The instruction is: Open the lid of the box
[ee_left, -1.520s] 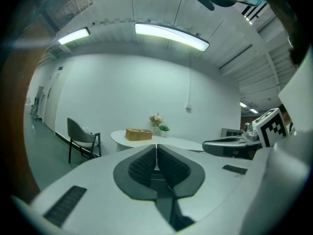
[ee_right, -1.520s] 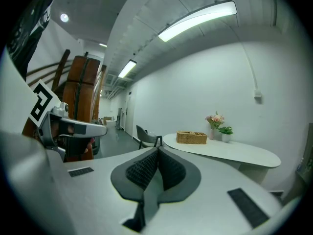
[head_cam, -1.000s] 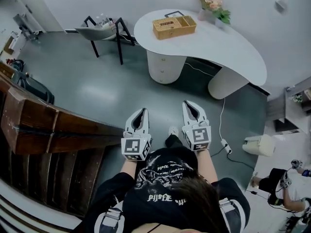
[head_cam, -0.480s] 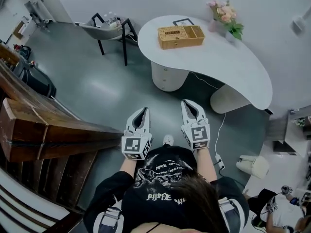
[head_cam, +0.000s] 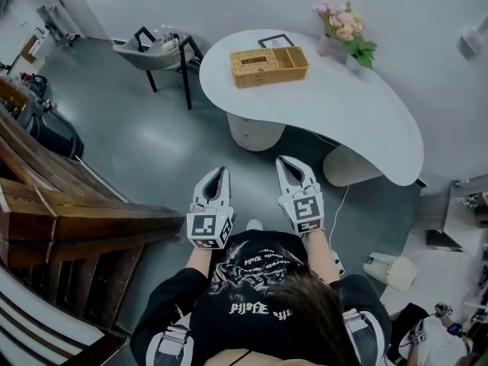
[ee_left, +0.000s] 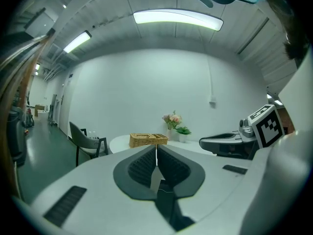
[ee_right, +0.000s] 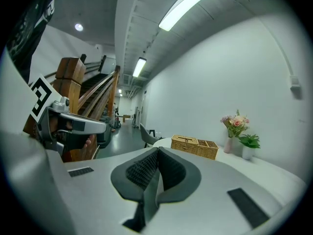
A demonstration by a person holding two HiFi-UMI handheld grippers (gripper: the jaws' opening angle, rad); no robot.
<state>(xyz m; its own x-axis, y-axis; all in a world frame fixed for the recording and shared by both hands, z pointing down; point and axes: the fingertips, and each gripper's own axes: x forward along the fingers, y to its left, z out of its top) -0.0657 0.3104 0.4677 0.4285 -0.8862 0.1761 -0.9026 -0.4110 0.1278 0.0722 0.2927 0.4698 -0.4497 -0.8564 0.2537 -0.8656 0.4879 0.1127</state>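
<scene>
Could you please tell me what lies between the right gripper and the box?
In the head view, only floor, then the table pedestal and bare tabletop, lie between the right gripper and the box.

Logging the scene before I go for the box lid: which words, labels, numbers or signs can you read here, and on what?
Nothing can be read with confidence.
Shirt print: white stylised lettering, too distorted to read.
Marker cubes: black-and-white square patterns, no letters or digits.
Wicker box: no label visible.
Framed card behind the wicker box: too small to read.
</scene>
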